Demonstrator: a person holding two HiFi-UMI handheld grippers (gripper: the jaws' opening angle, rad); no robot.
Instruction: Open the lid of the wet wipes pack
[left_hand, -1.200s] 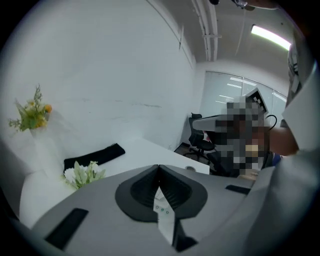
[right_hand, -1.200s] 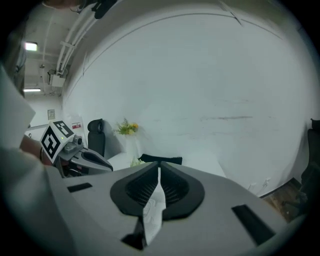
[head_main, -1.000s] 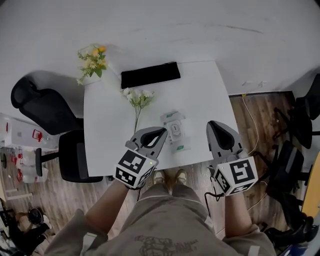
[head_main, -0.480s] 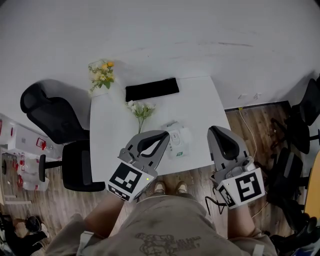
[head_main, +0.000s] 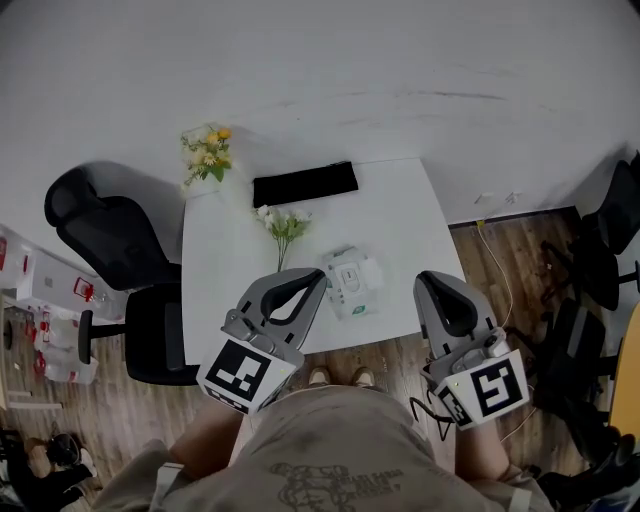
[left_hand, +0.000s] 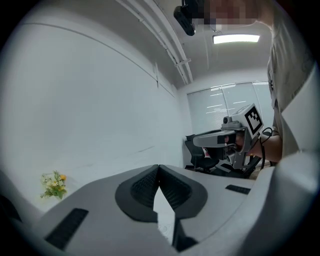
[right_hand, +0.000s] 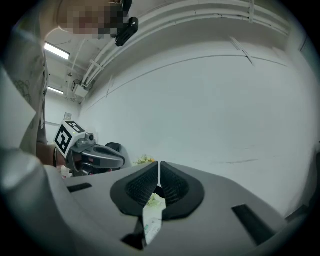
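Note:
The wet wipes pack (head_main: 352, 283), white with a green mark, lies near the front edge of the white table (head_main: 400, 215). From this height I cannot tell whether its lid is up. My left gripper (head_main: 310, 279) hovers high above the table's front edge, just left of the pack, jaws shut and empty. The right gripper (head_main: 431, 279) hangs off the table's right front corner, also shut and empty. In the left gripper view the left gripper (left_hand: 158, 167) points about level at the wall. Below the closed right gripper (right_hand: 159, 164) a strip of the pack (right_hand: 152, 220) shows.
A black flat bar (head_main: 305, 183) lies at the table's back edge. A yellow flower bunch (head_main: 205, 150) stands at the back left corner, and a white flower stem (head_main: 282, 228) lies left of the pack. Black chairs (head_main: 110, 240) stand left, more chairs (head_main: 600, 250) right.
Both grippers have risen away from the table and now sit closer to the head camera. Their jaws stayed shut, and the pack has not moved.

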